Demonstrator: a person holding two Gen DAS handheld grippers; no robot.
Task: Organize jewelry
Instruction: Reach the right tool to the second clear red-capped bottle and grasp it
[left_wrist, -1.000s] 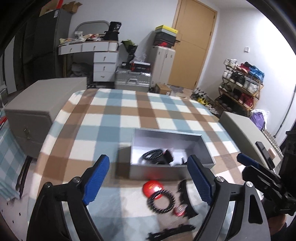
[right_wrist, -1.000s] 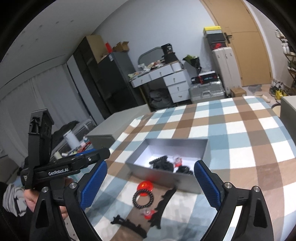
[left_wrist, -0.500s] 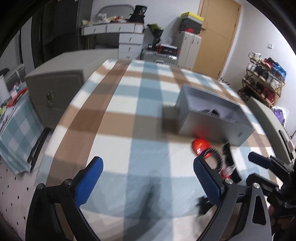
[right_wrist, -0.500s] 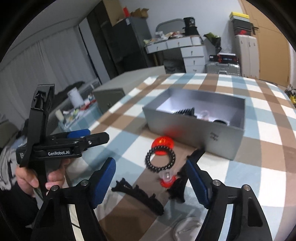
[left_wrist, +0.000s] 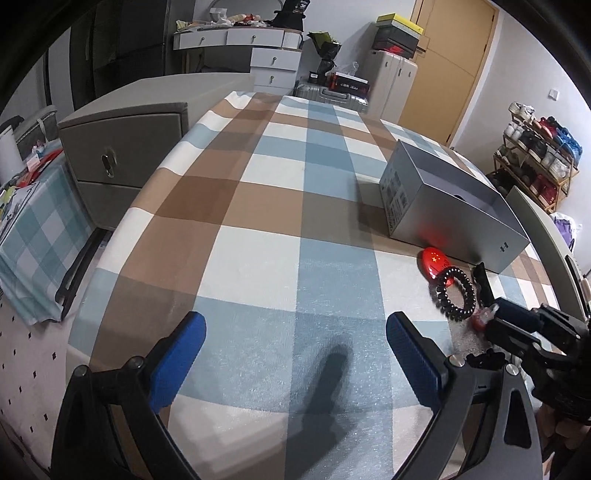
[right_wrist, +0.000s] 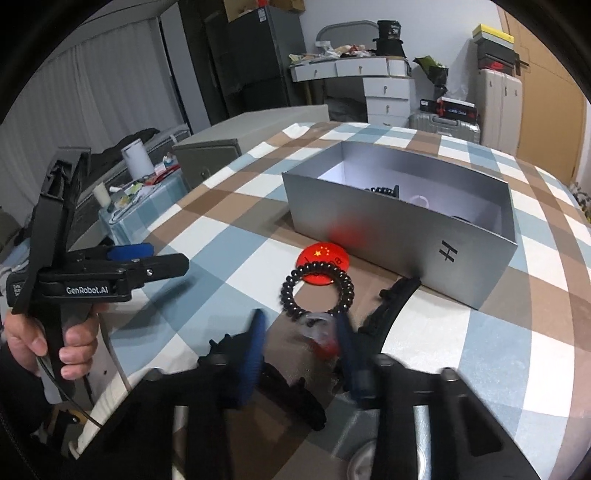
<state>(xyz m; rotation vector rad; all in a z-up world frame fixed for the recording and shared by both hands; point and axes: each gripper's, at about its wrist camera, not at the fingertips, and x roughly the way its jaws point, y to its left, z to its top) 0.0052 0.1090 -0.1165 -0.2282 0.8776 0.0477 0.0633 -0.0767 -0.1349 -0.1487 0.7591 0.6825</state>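
Right hand-held gripper (right_wrist: 299, 343) closing around small red-and-clear piece (right_wrist: 320, 334), pads not yet pressing. Left hand-held gripper (left_wrist: 295, 354) released, empty, above checked cloth (left_wrist: 258, 229).

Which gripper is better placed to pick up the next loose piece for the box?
Right. The right gripper is closing around the small clear-and-red piece beside the black bead bracelet; the left gripper is open over bare cloth.

Bare checked cloth (left_wrist: 258, 229) is lying open across the desk's left and middle. To the right, the grey box (left_wrist: 454, 206) is blocking the way, with the red badge (right_wrist: 325, 264), black bracelet (right_wrist: 316, 293) and black clip (right_wrist: 391, 306) crowding its front wall.
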